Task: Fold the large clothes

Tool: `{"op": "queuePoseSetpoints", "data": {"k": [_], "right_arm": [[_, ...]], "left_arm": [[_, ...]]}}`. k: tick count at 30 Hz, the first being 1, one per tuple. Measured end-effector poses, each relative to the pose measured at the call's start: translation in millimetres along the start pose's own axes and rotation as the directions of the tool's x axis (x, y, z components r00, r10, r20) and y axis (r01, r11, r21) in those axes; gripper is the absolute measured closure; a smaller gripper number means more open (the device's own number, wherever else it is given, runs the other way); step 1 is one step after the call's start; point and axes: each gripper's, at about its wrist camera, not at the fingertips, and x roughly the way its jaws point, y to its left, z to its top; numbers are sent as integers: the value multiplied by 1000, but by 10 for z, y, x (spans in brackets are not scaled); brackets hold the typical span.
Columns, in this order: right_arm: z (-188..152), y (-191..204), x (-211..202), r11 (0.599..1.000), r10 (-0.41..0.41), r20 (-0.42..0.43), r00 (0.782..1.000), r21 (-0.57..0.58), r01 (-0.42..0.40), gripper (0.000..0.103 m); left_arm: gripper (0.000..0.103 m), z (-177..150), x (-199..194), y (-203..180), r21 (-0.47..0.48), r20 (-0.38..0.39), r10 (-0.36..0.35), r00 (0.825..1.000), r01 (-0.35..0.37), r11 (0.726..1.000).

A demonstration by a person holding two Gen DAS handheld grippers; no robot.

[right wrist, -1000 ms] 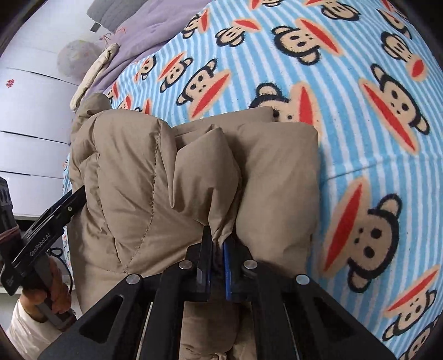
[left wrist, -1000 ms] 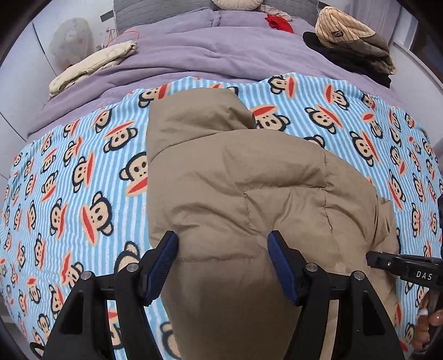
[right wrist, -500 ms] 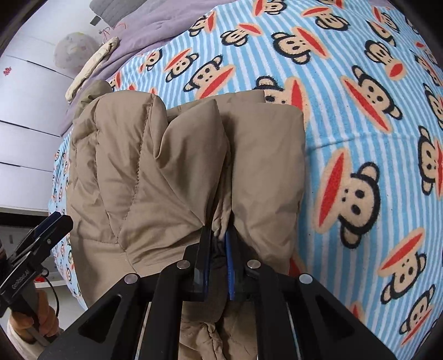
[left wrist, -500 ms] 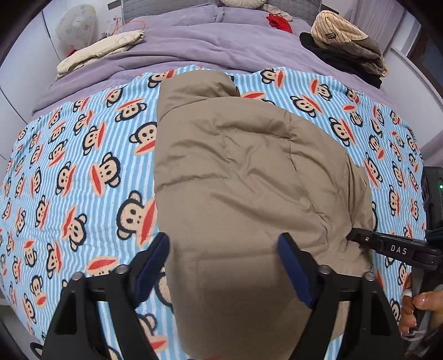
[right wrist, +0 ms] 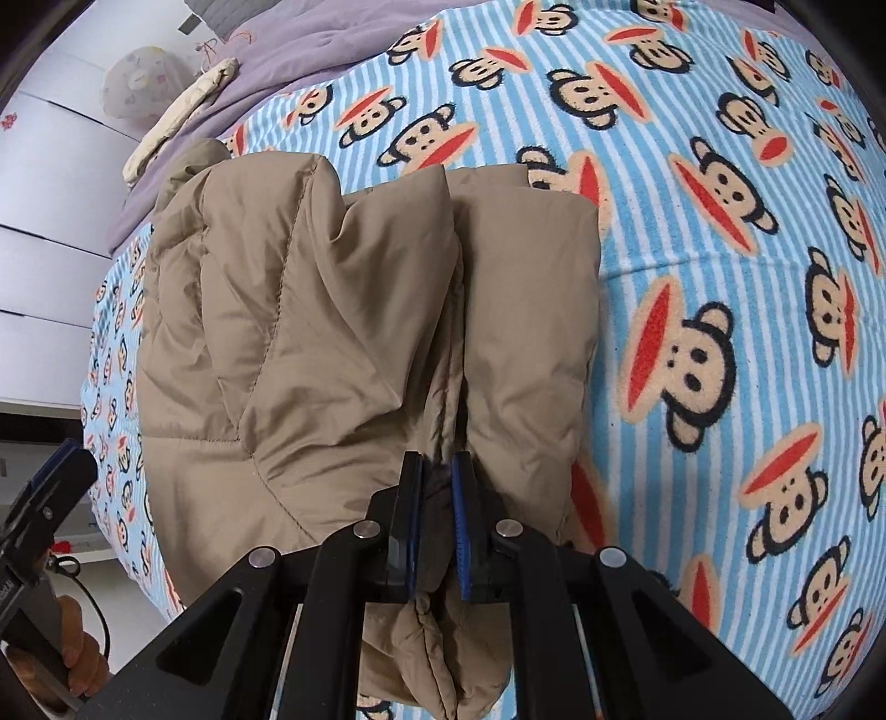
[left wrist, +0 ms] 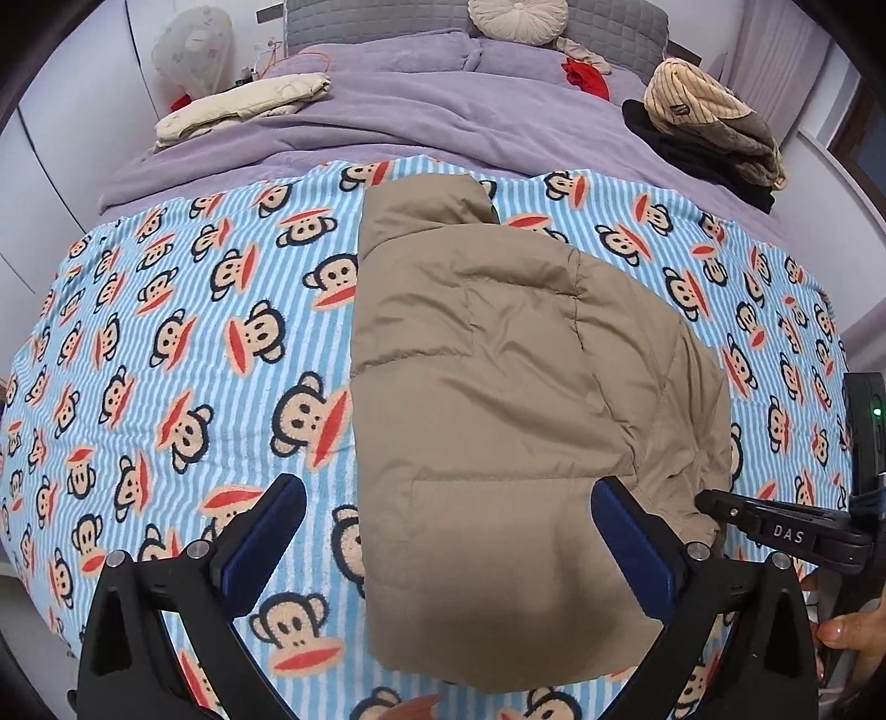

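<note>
Both wrist views look steeply down on the bed (left wrist: pixel 166 343), sharing the jacket (left wrist: pixel 498 387), the right closer.

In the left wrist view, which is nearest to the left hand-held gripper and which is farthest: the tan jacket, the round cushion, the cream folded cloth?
From the left hand-held gripper, nearest first:
1. Tan jacket, directly ahead, reaching between the open fingers.
2. Cream folded cloth, far left, on the purple blanket.
3. Round cushion, at the headboard, top centre.
</note>
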Motion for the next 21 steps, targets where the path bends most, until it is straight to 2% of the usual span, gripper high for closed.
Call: {"op": "queuePoseSetpoints", "data": {"k": [5, 7, 8, 9, 14, 17, 19, 21], "right_arm": [[-217, 44, -314, 1000, -29, 17, 999, 5, 29, 89], [-301, 80, -468, 999, -30, 35, 999, 12, 30, 54], [-343, 107, -556, 1000, -28, 53, 998, 13, 27, 19], [-378, 140, -640, 1000, -26, 75, 997, 10, 26, 12], [-516, 341, -980, 998, -66, 148, 987, -10, 68, 12], [-615, 478, -1191, 991, -126, 243, 962, -16, 133, 0], [-659, 561, -1317, 987, -146, 301, 942, -24, 161, 0], [-675, 625, -1392, 984, -156, 305, 939, -30, 173, 0]], "left_arm": [[0, -119, -160, 55, 16, -5, 19, 1000, -19, 1000], [0, -166, -250, 69, 17, 1, 21, 1000, -21, 1000], [0, -188, -297, 70, 17, 3, 28, 1000, -28, 999], [0, -202, -341, 70, 17, 3, 34, 999, -34, 999], [0, -237, -630, 63, 11, 25, 37, 999, -37, 999], [0, -246, -805, 64, 2, 49, 30, 998, -30, 1000], [0, -257, -904, 55, -1, 61, 32, 998, -32, 999], [0, -269, -992, 51, -1, 72, 37, 997, -37, 999]]}}
